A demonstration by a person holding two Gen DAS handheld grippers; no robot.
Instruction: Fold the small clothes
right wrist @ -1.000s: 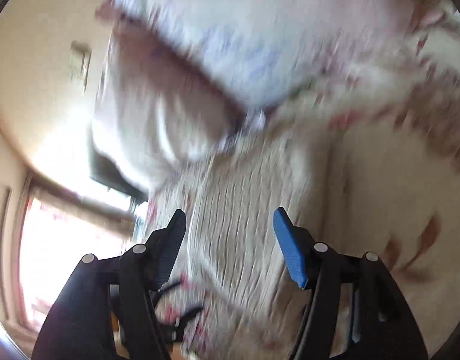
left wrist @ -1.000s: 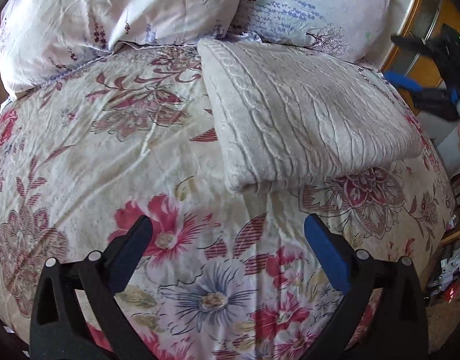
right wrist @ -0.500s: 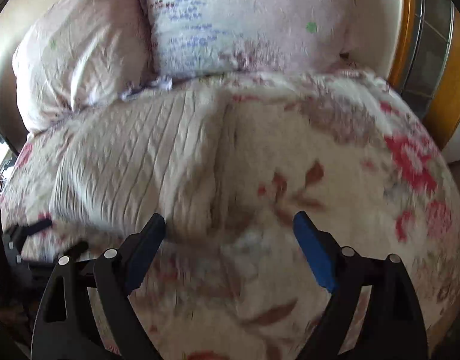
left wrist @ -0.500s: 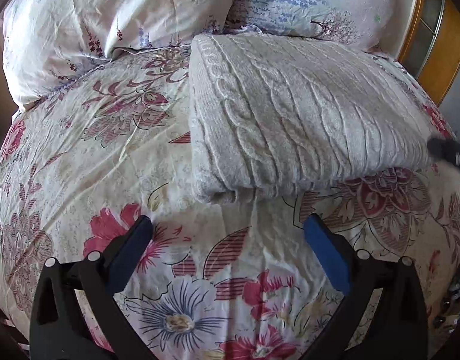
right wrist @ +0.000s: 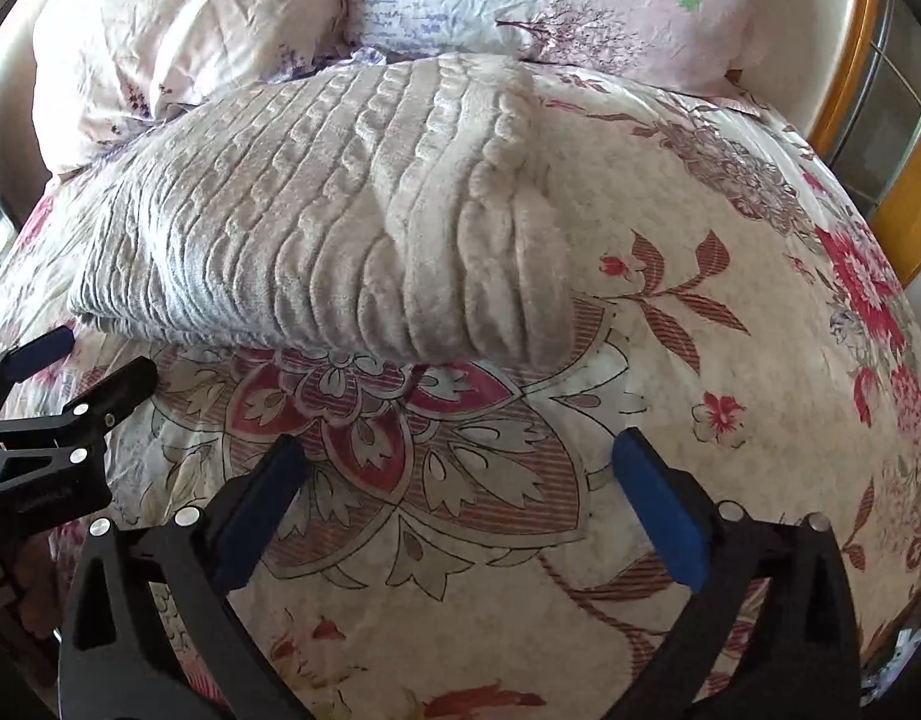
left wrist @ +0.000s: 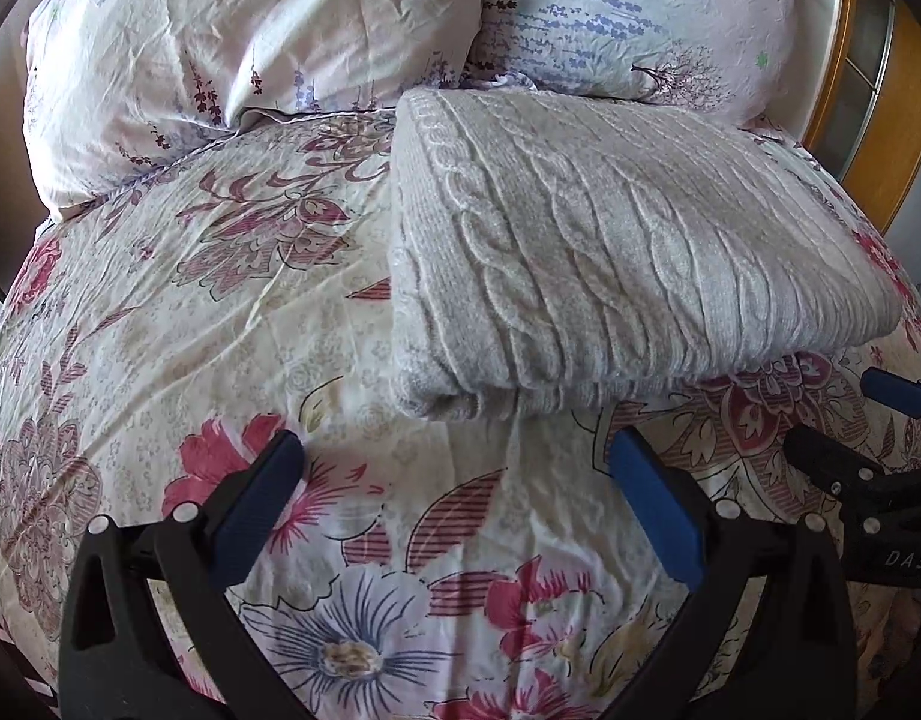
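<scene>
A cream cable-knit sweater (left wrist: 610, 252) lies folded into a thick rectangle on the floral bedspread (left wrist: 190, 330), below the pillows. It also shows in the right wrist view (right wrist: 340, 216). My left gripper (left wrist: 454, 468) is open and empty, just in front of the sweater's near left corner. My right gripper (right wrist: 457, 462) is open and empty, in front of the sweater's near right corner. The right gripper shows at the right edge of the left wrist view (left wrist: 850, 426). The left gripper shows at the left edge of the right wrist view (right wrist: 70, 366).
Two floral pillows (left wrist: 250, 48) (left wrist: 640, 18) lie at the head of the bed behind the sweater. A wooden headboard or cabinet frame (left wrist: 868, 120) stands at the far right. The bedspread continues right of the sweater (right wrist: 730, 300).
Both grippers have come closer to the sweater's near edge. The right gripper swung down from beside the bed and now faces the sweater, level with the left one.
</scene>
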